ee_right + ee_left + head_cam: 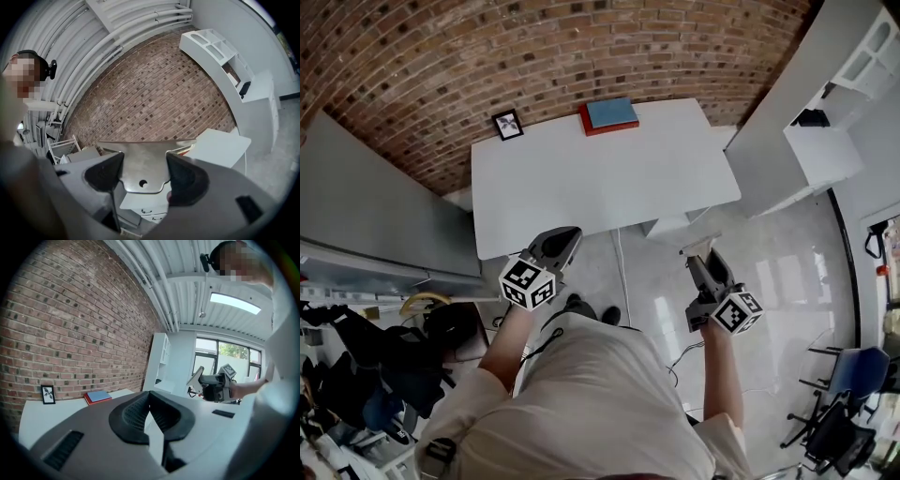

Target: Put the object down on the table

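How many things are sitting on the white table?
2. A small picture frame stands near the far left corner of the table. A red and blue book lies to its right along the far edge; it may be two stacked.

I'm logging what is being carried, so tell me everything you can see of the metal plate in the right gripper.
The metal plate is thin, flat and looks like dull grey metal. Its wide, straight top edge ends in pointed corners, and it narrows to a rounded tab with one small round hole. The right gripper is shut on the tab, with a black fingers pad on either side. The plate is held in the air over the floor, short of the white table, and touches nothing else.
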Action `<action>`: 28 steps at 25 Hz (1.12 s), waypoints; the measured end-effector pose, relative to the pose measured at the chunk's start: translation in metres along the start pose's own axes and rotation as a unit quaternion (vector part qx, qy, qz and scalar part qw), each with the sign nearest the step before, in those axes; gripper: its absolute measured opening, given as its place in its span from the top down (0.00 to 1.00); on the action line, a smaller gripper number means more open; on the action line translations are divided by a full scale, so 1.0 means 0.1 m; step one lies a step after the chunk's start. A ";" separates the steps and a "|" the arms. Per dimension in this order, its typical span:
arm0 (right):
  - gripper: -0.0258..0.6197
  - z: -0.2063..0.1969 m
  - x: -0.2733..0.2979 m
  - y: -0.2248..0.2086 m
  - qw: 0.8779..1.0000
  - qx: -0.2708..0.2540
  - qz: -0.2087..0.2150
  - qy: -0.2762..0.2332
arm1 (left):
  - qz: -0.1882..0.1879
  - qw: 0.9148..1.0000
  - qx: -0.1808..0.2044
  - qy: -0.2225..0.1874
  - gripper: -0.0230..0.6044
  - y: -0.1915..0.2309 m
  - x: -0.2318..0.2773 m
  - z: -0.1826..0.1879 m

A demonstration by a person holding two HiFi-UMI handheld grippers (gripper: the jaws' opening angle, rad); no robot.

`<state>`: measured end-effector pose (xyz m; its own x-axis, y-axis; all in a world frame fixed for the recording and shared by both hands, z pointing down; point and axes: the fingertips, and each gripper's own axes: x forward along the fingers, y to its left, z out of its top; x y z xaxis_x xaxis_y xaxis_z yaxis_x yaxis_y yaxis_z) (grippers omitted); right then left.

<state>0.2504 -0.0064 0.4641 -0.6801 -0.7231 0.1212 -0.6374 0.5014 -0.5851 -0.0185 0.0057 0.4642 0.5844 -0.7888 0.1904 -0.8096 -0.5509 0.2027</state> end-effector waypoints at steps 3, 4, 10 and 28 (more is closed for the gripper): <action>0.51 0.00 0.09 -0.07 1.000 0.005 -0.005 0.003 | -0.003 1.000 -0.002 0.004 0.97 0.08 0.11 -0.01; 0.51 0.00 0.12 -0.10 1.000 0.006 -0.007 0.004 | -0.005 1.000 -0.003 0.005 0.97 0.12 0.16 -0.01; 0.51 0.08 0.33 -0.28 0.999 0.009 -0.030 -0.001 | -0.025 1.000 0.005 0.014 0.97 0.38 0.54 0.00; 0.51 0.03 1.92 -1.04 0.991 0.018 -0.126 0.049 | -0.080 0.994 0.012 0.078 0.97 1.75 1.58 -0.13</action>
<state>0.1872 -0.1994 0.5456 -0.5349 -0.7721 0.3431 -0.7789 0.2932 -0.5544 -0.0669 -0.2119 0.5428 0.7051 -0.6400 0.3055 -0.7062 -0.6732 0.2195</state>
